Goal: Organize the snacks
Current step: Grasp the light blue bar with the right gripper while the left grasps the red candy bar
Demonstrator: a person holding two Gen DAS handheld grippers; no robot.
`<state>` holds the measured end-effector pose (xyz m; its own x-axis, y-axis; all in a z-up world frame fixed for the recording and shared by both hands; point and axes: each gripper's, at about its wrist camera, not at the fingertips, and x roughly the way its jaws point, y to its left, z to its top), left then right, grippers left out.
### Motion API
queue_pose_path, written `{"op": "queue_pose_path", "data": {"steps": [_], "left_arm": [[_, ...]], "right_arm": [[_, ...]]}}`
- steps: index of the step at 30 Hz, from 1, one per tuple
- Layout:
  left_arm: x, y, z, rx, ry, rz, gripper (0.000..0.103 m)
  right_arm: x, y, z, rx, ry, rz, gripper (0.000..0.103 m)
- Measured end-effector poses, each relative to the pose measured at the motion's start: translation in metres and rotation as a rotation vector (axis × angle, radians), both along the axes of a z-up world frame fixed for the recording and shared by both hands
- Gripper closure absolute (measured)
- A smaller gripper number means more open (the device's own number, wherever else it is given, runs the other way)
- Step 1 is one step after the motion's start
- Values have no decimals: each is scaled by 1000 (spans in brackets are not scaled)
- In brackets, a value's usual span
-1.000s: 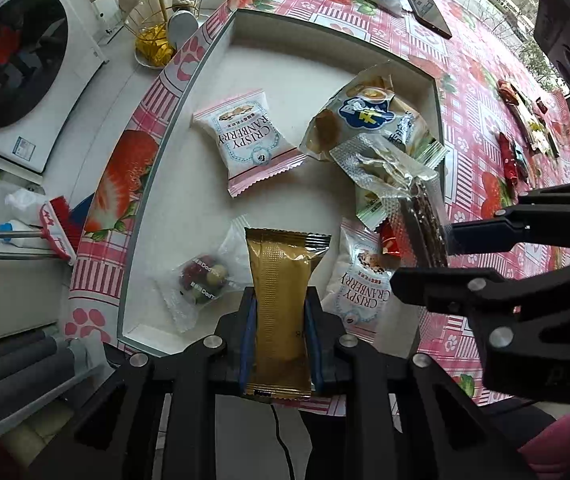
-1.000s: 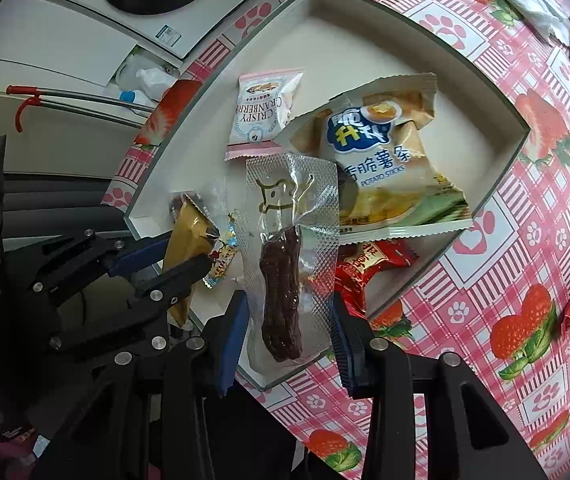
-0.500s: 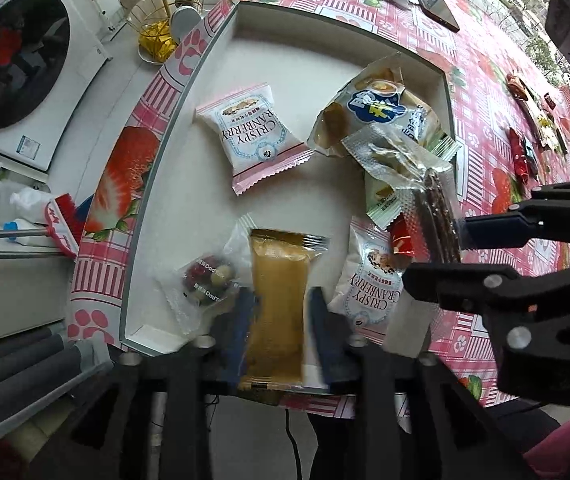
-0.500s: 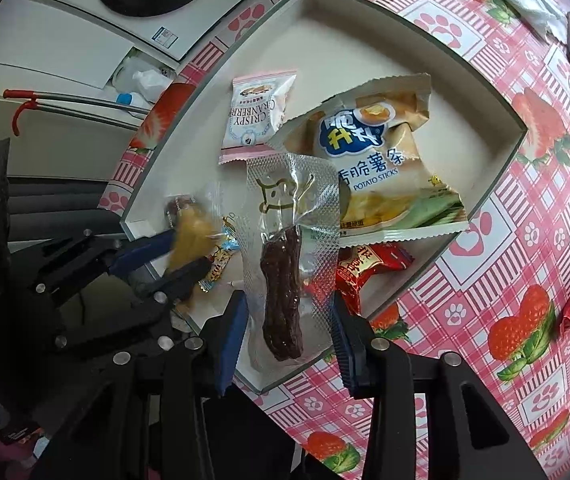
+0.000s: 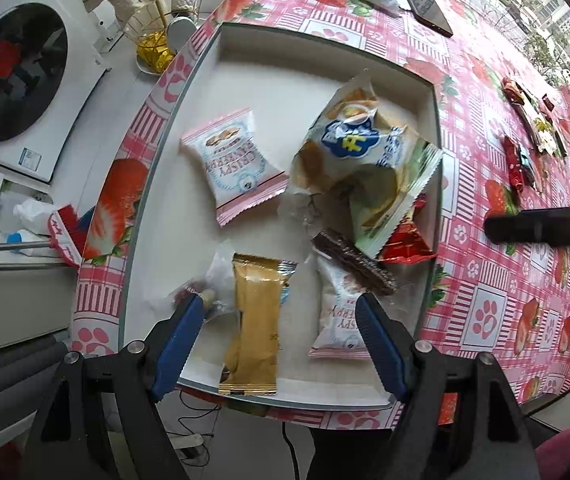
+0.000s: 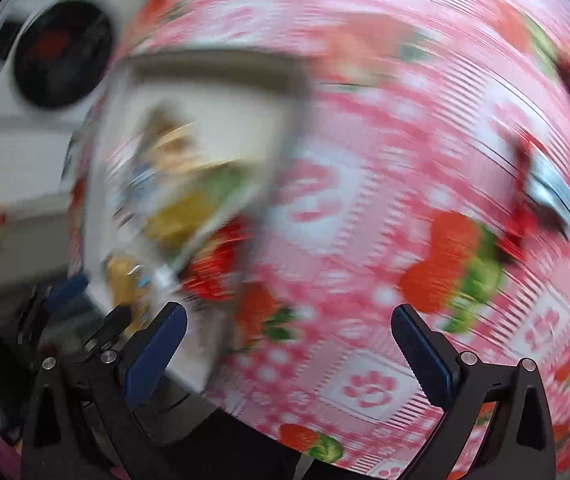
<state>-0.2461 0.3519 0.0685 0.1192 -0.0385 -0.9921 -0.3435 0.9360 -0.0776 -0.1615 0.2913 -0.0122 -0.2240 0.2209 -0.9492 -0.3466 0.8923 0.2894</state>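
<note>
table point(image 5: 485, 312): pink strawberry-and-paw-print cloth; carries the tray and the loose snacks.
tray point(image 5: 157, 184): shallow white box at the table's near-left corner; already holds the potato-stick bag point(image 5: 365, 152), two cranberry packets, the jerky strip point(image 5: 353, 266) and the gold bar.
loose snacks point(image 5: 519, 168): red and dark wrappers in a line on the cloth, past the tray's right wall, running away toward the window. Judged the next things to collect.
key relation: that line lies on the right gripper's side, well apart from the left one; right is nearer. Long axis of the line points away from the table's near edge.
gold bar point(image 5: 253, 320): lies lengthwise in the tray's near end, between the left jaws but not pressed.
left gripper point(image 5: 281, 344): points straight down over the tray; jaws have just been opening, now wide, nothing gripped.
right gripper point(image 6: 287, 348): view smeared by motion; jaws have just been opening, now spread full, only tablecloth between them, empty.
</note>
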Motion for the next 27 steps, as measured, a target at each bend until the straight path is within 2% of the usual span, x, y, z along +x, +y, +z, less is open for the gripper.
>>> {"op": "queue_pose_path", "data": {"steps": [3,4,6,8,11,14,17,21,27], "left_arm": [[2,-5,4,17,-5,-23,22],[3,-8,5,20,-6,-30,22],[5,-12,6,23,-7,-44,22],[7,-16,8,25,-4,-57,22],[10,-22,10,28,-2,-76,22],[14,-31,12,30,6,-94,22],[18,-41,15,35,12,-115,22],[22,-55,19,32,13,-150,22],[38,-81,19,13,12,-210,22]], "right_arm": [[31,-60,-12,5,65,-274,0],[42,-88,-18,21,95,-411,0],[56,-127,-24,30,122,-602,0],[66,-153,-27,0,118,-724,0],[85,-183,-32,-78,95,-844,0],[98,-198,-39,-118,71,-908,0],[110,-203,-47,-140,58,-921,0],[118,-201,-59,-190,64,-824,0],[89,-218,-64,-227,56,-716,0]]}}
